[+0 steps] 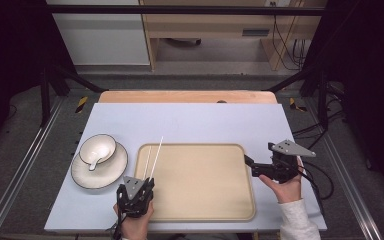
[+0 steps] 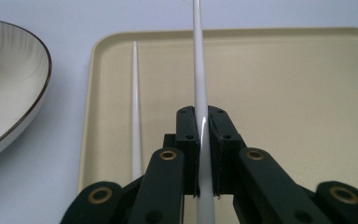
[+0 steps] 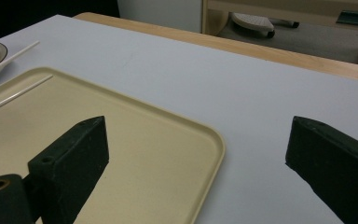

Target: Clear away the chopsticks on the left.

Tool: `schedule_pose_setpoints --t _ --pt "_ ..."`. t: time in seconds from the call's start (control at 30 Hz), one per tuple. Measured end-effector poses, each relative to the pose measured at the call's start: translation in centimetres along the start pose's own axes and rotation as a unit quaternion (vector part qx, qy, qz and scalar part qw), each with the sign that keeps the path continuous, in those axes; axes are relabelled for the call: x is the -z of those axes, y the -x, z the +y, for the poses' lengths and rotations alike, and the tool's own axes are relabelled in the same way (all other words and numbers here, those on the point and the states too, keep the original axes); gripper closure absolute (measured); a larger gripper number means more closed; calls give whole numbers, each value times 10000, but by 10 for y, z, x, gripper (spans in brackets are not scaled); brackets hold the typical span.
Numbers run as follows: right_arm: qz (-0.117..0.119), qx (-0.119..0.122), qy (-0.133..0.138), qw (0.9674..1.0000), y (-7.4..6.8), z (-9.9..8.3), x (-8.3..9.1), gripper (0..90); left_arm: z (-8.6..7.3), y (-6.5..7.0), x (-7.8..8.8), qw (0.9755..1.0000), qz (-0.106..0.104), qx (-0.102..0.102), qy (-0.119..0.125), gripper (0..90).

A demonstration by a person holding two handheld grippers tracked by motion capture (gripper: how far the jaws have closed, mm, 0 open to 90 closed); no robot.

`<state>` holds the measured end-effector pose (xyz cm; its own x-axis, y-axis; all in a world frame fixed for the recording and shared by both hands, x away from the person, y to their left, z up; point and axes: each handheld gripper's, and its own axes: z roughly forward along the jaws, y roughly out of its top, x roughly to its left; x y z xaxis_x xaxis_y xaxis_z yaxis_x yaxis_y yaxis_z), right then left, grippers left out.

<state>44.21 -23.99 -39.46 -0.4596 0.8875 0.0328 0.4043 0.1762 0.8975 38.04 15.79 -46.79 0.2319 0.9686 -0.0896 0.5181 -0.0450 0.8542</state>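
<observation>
2 slim white chopsticks (image 2: 135,107) noted, glossy and tapered. 1 lies flat along the left edge of the beige tray (image 1: 205,200). The other chopstick (image 2: 199,84) is clamped between the left gripper (image 2: 203,149) jaws, its tip reaching past the tray's far rim. The right gripper (image 3: 196,154) hovers at the tray's right edge, jaws wide apart, nothing between them.

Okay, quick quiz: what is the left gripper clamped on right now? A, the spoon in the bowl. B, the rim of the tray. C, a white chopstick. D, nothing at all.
C: in the left gripper view the jaws of the left gripper press from both sides on a white chopstick above the tray, while the second chopstick lies free on the tray.
</observation>
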Motion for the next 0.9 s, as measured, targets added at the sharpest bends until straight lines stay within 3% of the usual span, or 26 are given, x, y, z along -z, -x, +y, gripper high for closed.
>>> schedule_pose_setpoints --t 0.27,0.6,0.9 --pt "-9 19 -12 10000 0 0 0 63 -5 -3 -10 9998 113 93 -168 839" --pt "-10 14 -22 10000 0 0 -1 65 -6 -2 -15 9981 224 63 -568 839" --pt "-9 12 -21 10000 0 0 -1 65 -5 -2 -18 9968 265 21 -750 838"
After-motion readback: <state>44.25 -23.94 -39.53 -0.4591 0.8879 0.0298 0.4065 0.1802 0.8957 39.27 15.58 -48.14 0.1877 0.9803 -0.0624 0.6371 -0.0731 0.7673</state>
